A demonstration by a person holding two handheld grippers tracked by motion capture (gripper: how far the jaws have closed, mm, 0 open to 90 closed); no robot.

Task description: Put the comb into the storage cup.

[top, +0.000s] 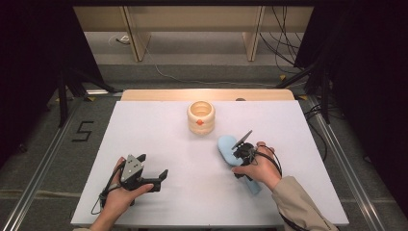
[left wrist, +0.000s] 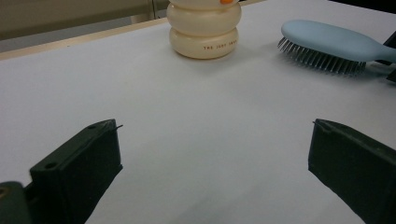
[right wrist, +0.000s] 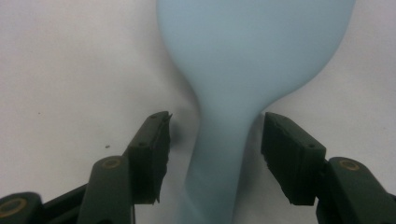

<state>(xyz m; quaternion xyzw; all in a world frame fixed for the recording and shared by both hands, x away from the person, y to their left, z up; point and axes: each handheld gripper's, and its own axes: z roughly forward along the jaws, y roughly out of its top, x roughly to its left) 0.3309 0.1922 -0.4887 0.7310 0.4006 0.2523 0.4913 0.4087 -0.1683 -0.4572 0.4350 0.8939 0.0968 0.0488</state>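
Observation:
A light blue hairbrush (top: 225, 146) lies bristles down on the white table (top: 159, 130), right of centre, with its handle pointing toward the person. My right gripper (top: 242, 153) is lowered over it. In the right gripper view the brush (right wrist: 252, 46) narrows into its neck between the jaws of the right gripper (right wrist: 215, 126), which stand open on either side with a small gap on the left. My left gripper (top: 154, 166) rests at the near left, open and empty. From the left gripper (left wrist: 215, 135) I see the brush (left wrist: 327, 39) far to the right.
A cream ringed container (top: 201, 117) with an orange spot stands at the back centre of the table, also in the left gripper view (left wrist: 204, 28). A wooden strip (top: 207, 94) borders the far edge. Cables lie on the floor beyond.

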